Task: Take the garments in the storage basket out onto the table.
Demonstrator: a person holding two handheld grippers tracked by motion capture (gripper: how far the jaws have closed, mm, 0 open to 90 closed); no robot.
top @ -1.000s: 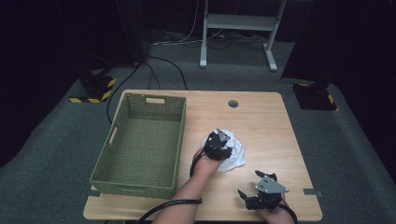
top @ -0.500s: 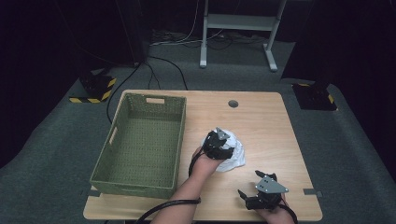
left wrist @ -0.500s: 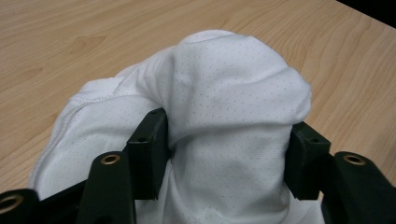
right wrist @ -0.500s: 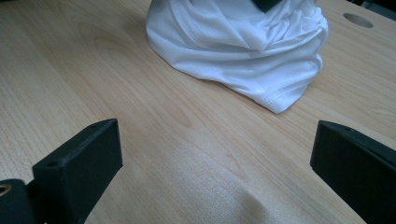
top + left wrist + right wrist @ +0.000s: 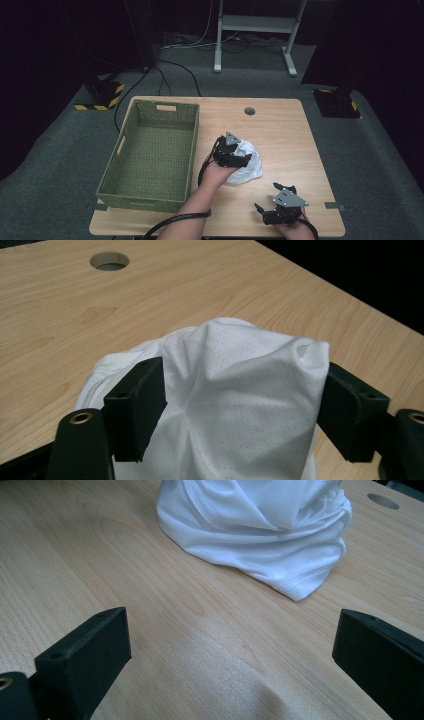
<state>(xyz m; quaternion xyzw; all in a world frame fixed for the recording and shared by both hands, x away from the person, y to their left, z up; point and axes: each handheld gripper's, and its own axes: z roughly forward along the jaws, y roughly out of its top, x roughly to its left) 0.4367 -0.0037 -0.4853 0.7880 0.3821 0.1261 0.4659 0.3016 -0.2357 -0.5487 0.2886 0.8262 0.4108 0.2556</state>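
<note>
The white cloth [image 5: 235, 405] is lying bunched on the worktop [image 5: 280, 125] just right of the green basket [image 5: 150, 155]. The left tool [image 5: 240, 405] is straddling it, jaws apart, seemingly not yet pinching; it should be closing low on a thick fold. The right tool [image 5: 230, 655] is waiting open nearby.

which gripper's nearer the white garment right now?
Left. The left gripper has its jaws spread either side of the white garment, with fabric bunched between them. The right gripper sits apart near the table's front edge, jaws open over bare wood.
</note>
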